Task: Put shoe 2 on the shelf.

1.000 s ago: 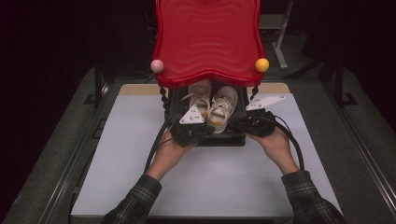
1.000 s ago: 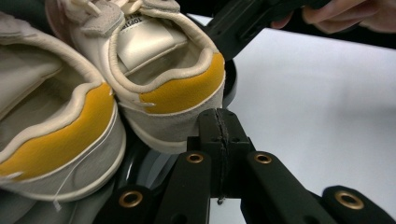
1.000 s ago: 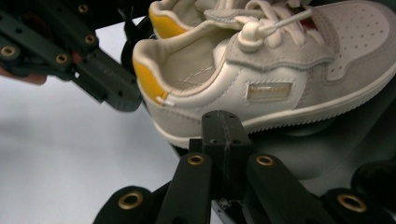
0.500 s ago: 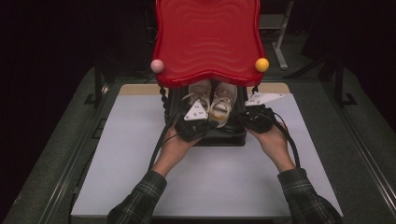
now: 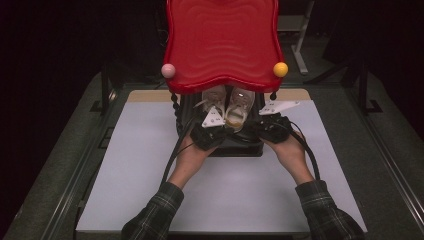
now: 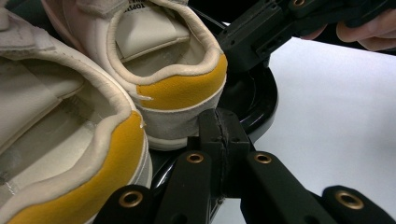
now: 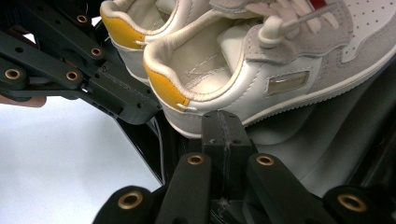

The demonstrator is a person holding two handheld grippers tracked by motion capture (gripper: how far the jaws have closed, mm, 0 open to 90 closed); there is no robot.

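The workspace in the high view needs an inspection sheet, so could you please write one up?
Surface: white mat on a dark table.
Job's things: two white shoes with yellow heel tabs, side by side on a black tray, heels toward the person, under a red shelf.
Clutter: nothing seen.
Grippers: left tool and right tool both shut, empty, each just behind a shoe heel.
Cables: black cables trail back from both tools across the mat.
Surroundings: dark; pink ball and yellow ball at the shelf's corners.
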